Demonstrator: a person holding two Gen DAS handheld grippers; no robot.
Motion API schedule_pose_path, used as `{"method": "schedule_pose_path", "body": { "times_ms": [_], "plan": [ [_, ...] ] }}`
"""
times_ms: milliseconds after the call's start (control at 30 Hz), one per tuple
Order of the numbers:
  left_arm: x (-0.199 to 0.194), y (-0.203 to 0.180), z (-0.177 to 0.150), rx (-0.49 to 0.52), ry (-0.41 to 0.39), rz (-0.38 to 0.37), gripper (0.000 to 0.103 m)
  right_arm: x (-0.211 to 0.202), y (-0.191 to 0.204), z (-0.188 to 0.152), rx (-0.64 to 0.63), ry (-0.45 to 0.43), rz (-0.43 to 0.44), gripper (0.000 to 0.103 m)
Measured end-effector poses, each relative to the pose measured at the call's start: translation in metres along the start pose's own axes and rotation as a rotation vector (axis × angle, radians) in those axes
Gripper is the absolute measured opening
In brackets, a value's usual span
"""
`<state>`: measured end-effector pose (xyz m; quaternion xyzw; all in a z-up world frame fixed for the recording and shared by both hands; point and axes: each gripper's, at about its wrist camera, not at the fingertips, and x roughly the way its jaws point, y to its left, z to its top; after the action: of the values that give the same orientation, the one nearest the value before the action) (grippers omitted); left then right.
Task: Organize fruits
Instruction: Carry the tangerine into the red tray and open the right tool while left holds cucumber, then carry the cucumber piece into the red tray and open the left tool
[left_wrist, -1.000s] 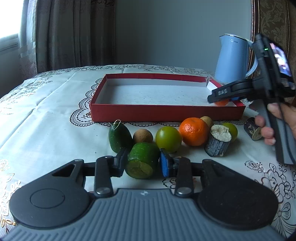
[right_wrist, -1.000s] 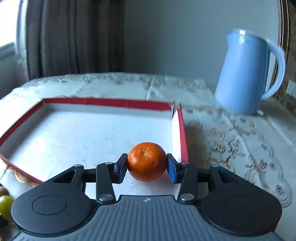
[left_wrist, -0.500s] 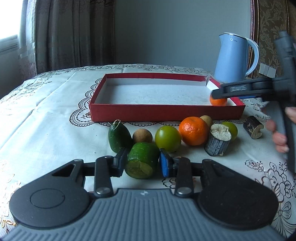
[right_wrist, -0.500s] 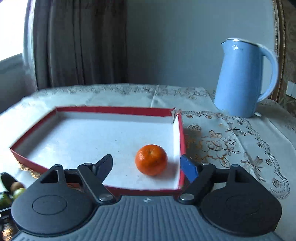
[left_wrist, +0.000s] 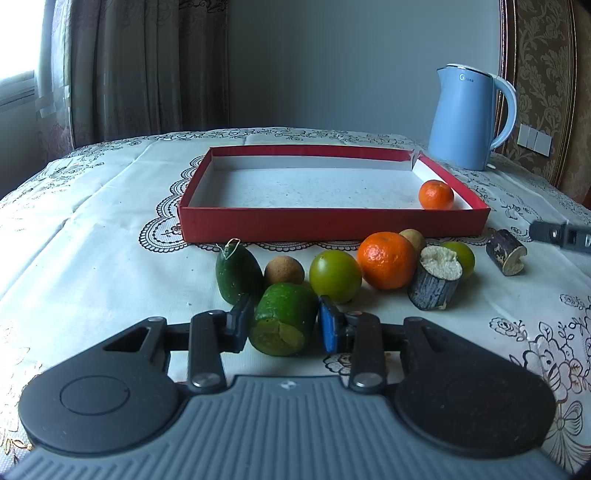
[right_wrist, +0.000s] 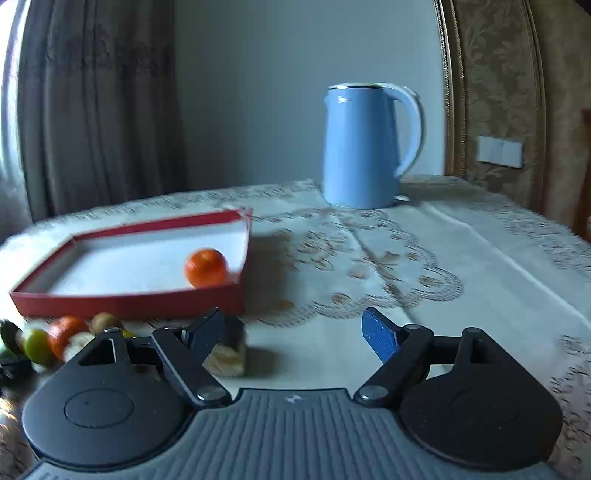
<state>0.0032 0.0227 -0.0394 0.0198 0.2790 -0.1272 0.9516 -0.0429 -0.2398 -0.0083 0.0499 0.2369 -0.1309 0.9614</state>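
We are pinching the cut green fruit (left_wrist: 283, 325) in the left gripper (left_wrist: 284, 325), jaws pressing both its sides, low on the tabletop (left_wrist: 92, 258). We are holding the right gripper (right_wrist: 295, 332) with jaws spread wide, nothing between them. At twelve o'clock, a row of fruits is lying before the red tray (left_wrist: 332, 223). The small orange (left_wrist: 436, 194) is sitting in the tray's near corner at one o'clock.

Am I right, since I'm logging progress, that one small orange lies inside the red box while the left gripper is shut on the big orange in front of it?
Not quite. The left gripper is shut on the cut green fruit, not the big orange, which sits free on the tablecloth. The left wrist view shows this. The small orange does lie inside the red box.
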Motion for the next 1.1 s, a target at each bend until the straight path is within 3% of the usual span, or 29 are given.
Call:
{"method": "schedule_pose_path", "body": {
  "times_ms": [67,200,300,667,1100],
  "plan": [
    [0.0,0.0,0.0,0.0,0.0,0.0,0.033,-0.001,0.0,-0.004,0.007,-0.02,0.011,0.085],
    [0.0,0.0,0.0,-0.004,-0.001,-0.002,0.034,0.0,0.009,-0.007,-0.061,-0.019,0.188,0.085],
    [-0.001,0.0,0.0,-0.004,-0.004,0.001,0.034,0.0,0.015,-0.006,-0.08,-0.026,0.179,0.085],
    [-0.022,-0.007,0.007,0.028,-0.077,0.003,0.033,0.009,-0.003,-0.004,0.043,0.021,0.173,0.085],
    [-0.017,-0.005,0.018,0.0,-0.051,-0.018,0.033,0.018,-0.001,-0.004,0.036,0.07,0.163,0.093]
  ]
}}
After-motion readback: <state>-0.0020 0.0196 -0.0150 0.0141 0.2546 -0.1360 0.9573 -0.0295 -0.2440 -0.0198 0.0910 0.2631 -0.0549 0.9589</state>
